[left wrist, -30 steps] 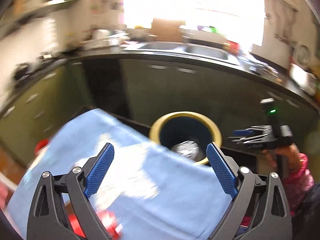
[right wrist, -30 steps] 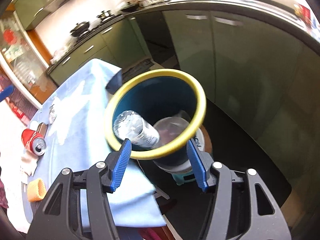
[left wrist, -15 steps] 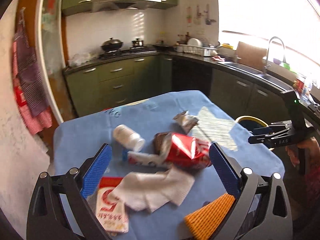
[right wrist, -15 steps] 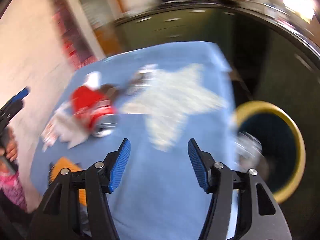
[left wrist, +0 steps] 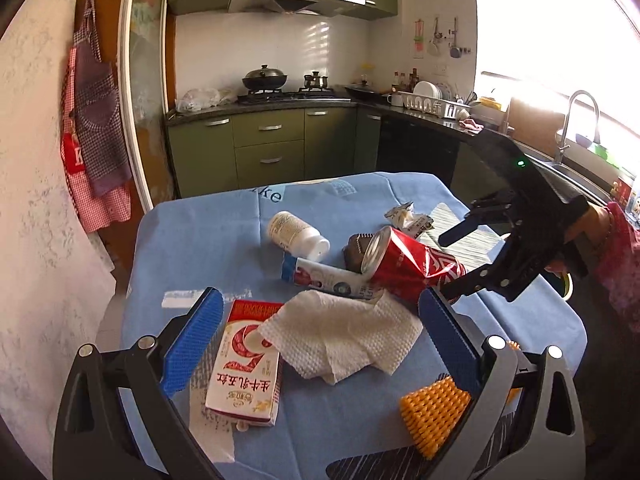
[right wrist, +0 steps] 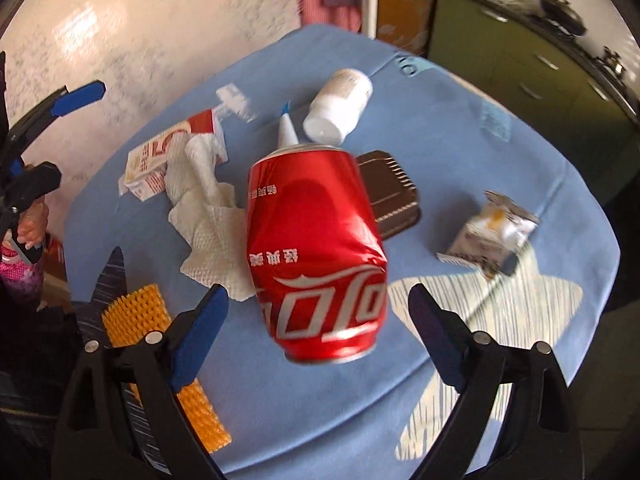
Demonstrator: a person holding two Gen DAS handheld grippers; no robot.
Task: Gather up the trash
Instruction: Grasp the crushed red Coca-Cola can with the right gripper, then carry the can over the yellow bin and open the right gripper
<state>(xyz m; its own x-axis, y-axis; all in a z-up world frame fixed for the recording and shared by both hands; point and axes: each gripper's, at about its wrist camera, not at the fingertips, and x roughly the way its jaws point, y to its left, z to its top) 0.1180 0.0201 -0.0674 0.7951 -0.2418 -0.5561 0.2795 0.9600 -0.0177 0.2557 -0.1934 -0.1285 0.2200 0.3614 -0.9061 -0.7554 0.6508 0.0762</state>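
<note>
A crushed red cola can (right wrist: 316, 248) lies on the blue tablecloth (right wrist: 460, 152), also in the left wrist view (left wrist: 412, 264). My right gripper (right wrist: 316, 336) is open, its fingers on either side of the can's near end, not touching. My left gripper (left wrist: 320, 336) is open and empty above a white paper napkin (left wrist: 344, 336) and a red-and-white milk carton (left wrist: 244, 368). Other trash lies around: a white bottle (left wrist: 298, 236), a tube (left wrist: 328, 280), a brown tray (right wrist: 392, 192), a wrapper (right wrist: 488, 232) and an orange foam sleeve (left wrist: 432, 408).
The table stands against a white wall (left wrist: 36, 240) on the left. Green kitchen cabinets (left wrist: 272, 148) and a stove run behind it. The yellow rim of the trash bin (left wrist: 567, 285) shows by the table's right edge, behind my right gripper (left wrist: 460, 260).
Both grippers swung away from the bin to the table. The right gripper has come down close over the red can. The left has settled over the napkin and carton.
</note>
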